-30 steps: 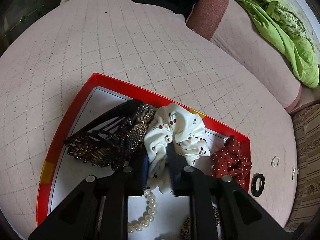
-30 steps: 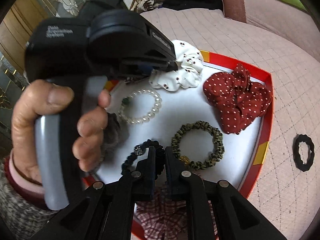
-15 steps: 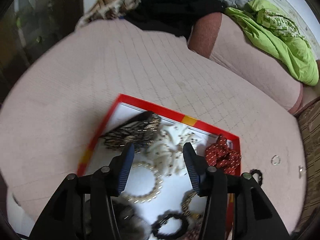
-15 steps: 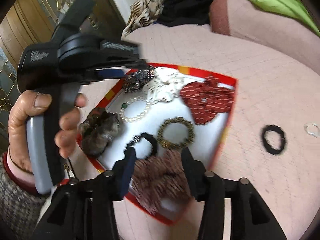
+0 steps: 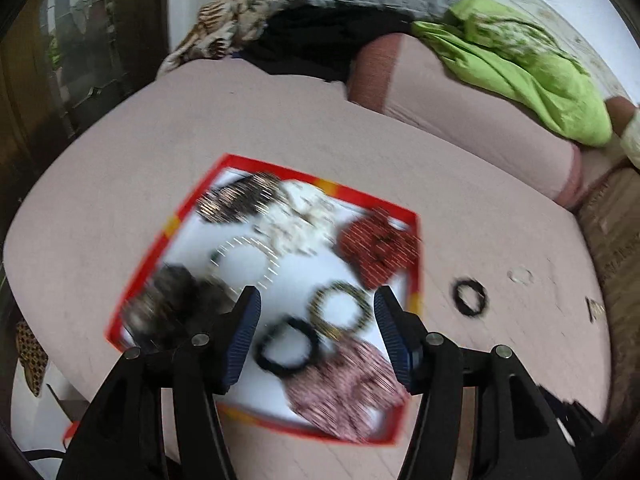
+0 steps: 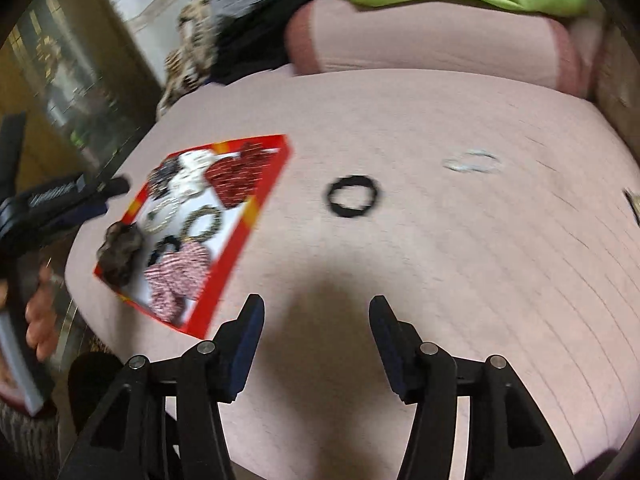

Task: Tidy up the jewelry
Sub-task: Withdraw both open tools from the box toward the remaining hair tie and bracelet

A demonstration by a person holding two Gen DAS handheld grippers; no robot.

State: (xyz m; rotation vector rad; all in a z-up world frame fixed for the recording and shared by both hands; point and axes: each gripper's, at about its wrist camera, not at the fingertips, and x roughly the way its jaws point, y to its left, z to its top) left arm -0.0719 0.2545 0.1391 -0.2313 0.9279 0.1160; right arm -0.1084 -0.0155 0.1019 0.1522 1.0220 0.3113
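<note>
A red-rimmed tray point(image 5: 416, 280) point(image 6: 260, 208) lies on the pink quilted cushion and holds several scrunchies, a pearl bracelet point(image 5: 248, 256) and a black hair tie point(image 5: 288, 346). A black ring hair tie point(image 5: 470, 297) point(image 6: 352, 195) lies on the cushion right of the tray. A pale ring point(image 5: 520, 276) point(image 6: 472, 162) lies further right. My left gripper point(image 5: 316, 320) is open and empty, raised above the tray's near side. My right gripper point(image 6: 316, 328) is open and empty over bare cushion, near of the black ring.
A green cloth point(image 5: 520, 64) drapes over the sofa back at the far right. A dark and patterned heap point(image 5: 280, 20) lies at the back. A small metal piece point(image 5: 596, 308) sits near the cushion's right edge. The left gripper's handle point(image 6: 40, 208) shows at left.
Both grippers opened, letting go of the white scrunchie and the black hair tie in the tray. Both then lifted back. The right gripper swung right, away from the tray.
</note>
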